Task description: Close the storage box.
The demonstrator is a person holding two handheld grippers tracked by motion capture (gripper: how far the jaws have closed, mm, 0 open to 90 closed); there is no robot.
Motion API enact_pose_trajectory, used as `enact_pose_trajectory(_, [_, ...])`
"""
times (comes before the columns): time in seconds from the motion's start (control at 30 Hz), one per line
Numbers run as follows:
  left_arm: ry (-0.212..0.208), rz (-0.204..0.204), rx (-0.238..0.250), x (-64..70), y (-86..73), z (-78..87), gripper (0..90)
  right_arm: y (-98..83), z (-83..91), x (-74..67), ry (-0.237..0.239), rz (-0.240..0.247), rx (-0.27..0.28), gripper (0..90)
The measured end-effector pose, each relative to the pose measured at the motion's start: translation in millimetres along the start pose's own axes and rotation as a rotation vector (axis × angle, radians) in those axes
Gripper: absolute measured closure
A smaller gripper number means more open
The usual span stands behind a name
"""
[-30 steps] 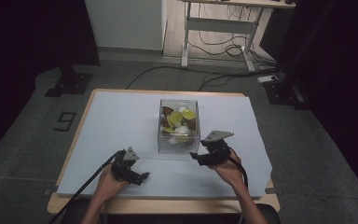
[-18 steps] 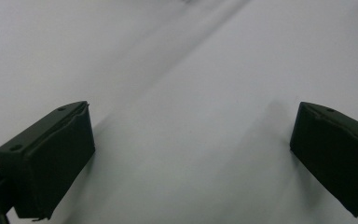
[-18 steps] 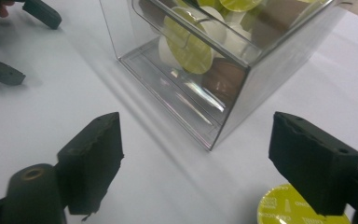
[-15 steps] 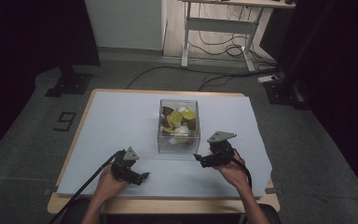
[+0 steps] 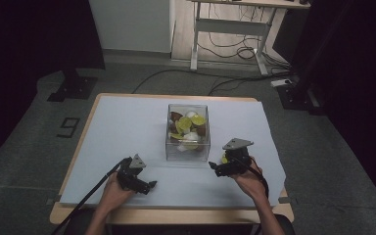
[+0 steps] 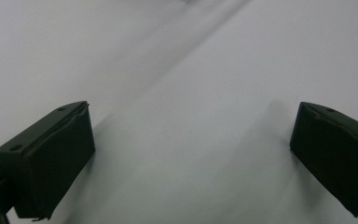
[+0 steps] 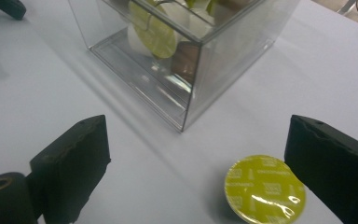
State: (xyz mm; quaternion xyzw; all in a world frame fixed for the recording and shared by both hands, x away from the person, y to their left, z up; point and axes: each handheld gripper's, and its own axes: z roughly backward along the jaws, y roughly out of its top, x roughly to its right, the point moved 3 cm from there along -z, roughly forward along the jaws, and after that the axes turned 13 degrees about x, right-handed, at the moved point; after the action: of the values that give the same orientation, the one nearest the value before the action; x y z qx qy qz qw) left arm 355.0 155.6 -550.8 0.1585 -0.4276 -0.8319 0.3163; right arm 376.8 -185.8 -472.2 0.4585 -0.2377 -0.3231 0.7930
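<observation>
Both jaws of the right gripper (image 7: 196,172) just opening, wide apart, green capsule (image 7: 265,189) loose between them

You sit at a wooden table (image 5: 269,215) with a pale sheet (image 5: 127,127) spread over it, and the floor (image 5: 39,147) around you is grey with a dark number nine (image 5: 67,127) marked on it. Past the table you see a white wall (image 5: 129,24), a desk frame (image 5: 230,36) with black cables (image 5: 225,51) lying under it, and a black stand foot (image 5: 72,88). The sides of the room are very dark.
</observation>
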Motion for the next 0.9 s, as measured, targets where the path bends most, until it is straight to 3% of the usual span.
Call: enact_pose_trajectory(0.9, [0.011, -0.001, 0.003, 0.9, -0.4, 0.5, 0.0, -19.6, 25.4, 39.3, -0.1, -0.055, -0.012, 2.9])
